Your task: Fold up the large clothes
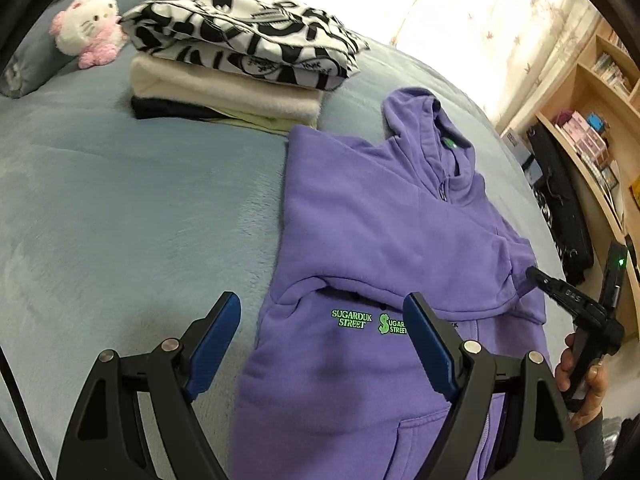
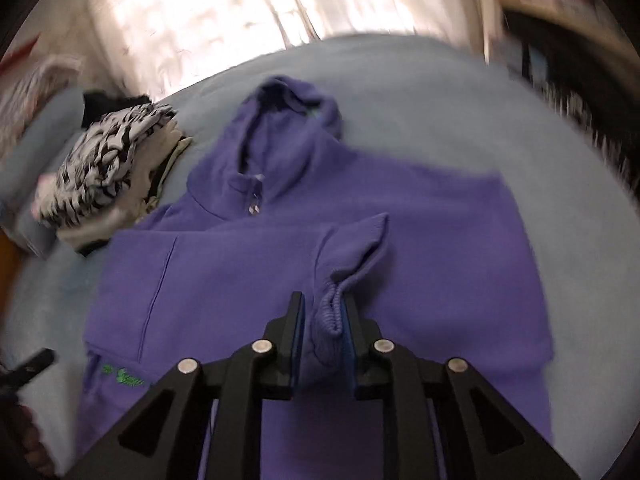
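A purple hoodie point(image 1: 360, 220) lies face up on the blue-grey bed cover point(image 1: 120, 220), hood toward the window, one sleeve folded across its chest. My left gripper point(image 1: 324, 332) hovers open over the hoodie's left edge near the green lettering, with nothing between its blue pads. In the right wrist view, which is blurred, my right gripper point(image 2: 324, 316) is shut on the ribbed sleeve cuff point(image 2: 332, 312), lifted a little above the hoodie point(image 2: 240, 260). The left wrist view shows the right gripper point(image 1: 536, 276) at the hoodie's right side, held by a hand point(image 1: 580, 372).
A stack of folded clothes point(image 1: 240, 60) with a black-and-white garment on top sits at the far left of the bed, also seen blurred as the stack point(image 2: 108, 176). A pink-and-white plush toy point(image 1: 88, 26) lies beside it. Wooden shelves point(image 1: 600, 120) stand to the right.
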A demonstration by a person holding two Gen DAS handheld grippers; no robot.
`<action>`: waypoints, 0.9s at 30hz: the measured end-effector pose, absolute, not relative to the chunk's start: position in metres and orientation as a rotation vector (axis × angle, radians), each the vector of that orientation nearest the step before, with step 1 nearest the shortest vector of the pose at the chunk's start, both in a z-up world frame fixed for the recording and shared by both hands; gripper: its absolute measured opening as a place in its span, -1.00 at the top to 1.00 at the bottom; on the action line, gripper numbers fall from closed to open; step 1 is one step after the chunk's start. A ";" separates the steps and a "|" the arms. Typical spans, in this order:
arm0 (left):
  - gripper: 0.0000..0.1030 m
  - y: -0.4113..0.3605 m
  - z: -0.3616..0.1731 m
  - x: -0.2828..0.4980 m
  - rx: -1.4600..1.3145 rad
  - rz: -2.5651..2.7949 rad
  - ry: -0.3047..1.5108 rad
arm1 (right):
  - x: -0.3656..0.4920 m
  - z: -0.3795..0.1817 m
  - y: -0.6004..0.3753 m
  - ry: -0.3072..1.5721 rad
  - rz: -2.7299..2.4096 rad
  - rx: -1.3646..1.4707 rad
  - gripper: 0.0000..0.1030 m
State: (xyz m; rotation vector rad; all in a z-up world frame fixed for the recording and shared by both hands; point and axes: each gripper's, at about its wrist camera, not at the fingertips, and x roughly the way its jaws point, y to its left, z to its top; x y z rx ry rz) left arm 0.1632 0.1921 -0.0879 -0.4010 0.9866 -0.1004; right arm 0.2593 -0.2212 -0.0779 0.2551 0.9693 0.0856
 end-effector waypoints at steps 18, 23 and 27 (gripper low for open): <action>-0.59 0.197 -0.137 0.306 -0.291 -0.176 1.160 | 0.315 -0.120 -0.254 1.097 0.202 0.436 0.11; -0.27 0.195 -0.150 0.317 -0.279 -0.178 1.166 | 0.312 -0.116 -0.226 1.075 0.204 0.241 0.81; 0.67 0.190 -0.136 0.311 -0.263 -0.175 1.078 | 0.304 -0.090 -0.205 0.957 0.185 0.098 0.83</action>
